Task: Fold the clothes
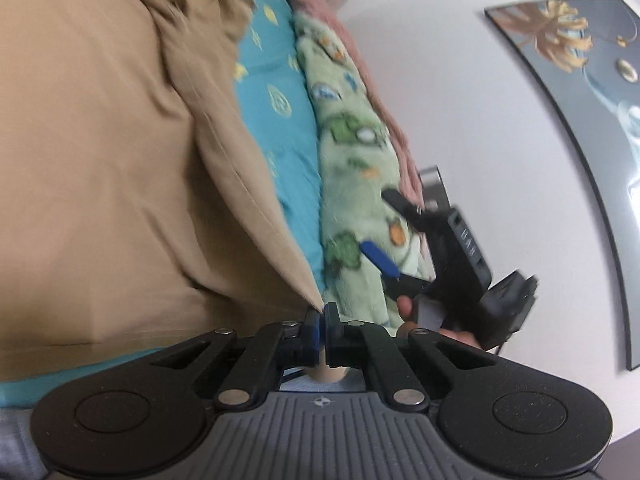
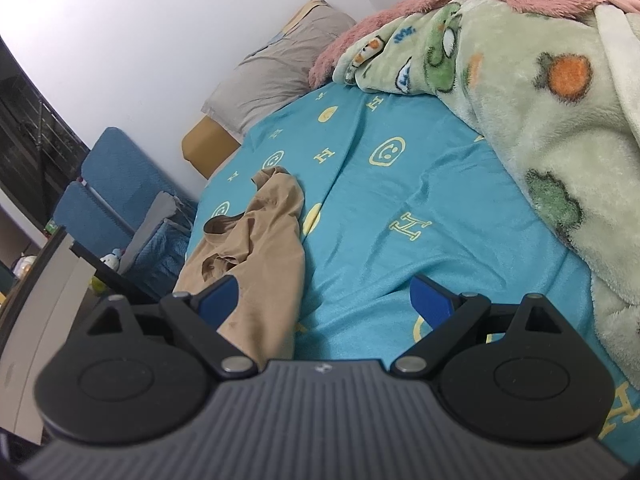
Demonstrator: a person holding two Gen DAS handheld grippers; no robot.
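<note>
Jaws of the left gripper (image 1: pixel 321 312) are pinched tight on a pointed corner of the soft tan cloth shirt (image 1: pixel 120 160). The shirt fills the left half of the left wrist view, and its stitched edge runs from the upper middle of the frame down to that corner. The right gripper (image 2: pixel 324 300) has its jaws spread wide apart with nothing between them. In the left wrist view it shows at the lower right, gripped by a hand (image 1: pixel 406 306).

In the right wrist view the shirt lies bunched up at the middle left of the frame, on the blue bed sheet with yellow smiley faces (image 2: pixel 400 200). Its left side is close to the edge of the bed. A wide bare patch of sheet lies in the middle of the frame, to the right of the shirt. A fluffy green blanket with cartoon pictures (image 2: pixel 540 100) is heaped along the right side, its edge lying on the sheet. A grey pillow (image 2: pixel 276 72) sits at the upper middle, by the white wall (image 2: pixel 120 40).
</note>
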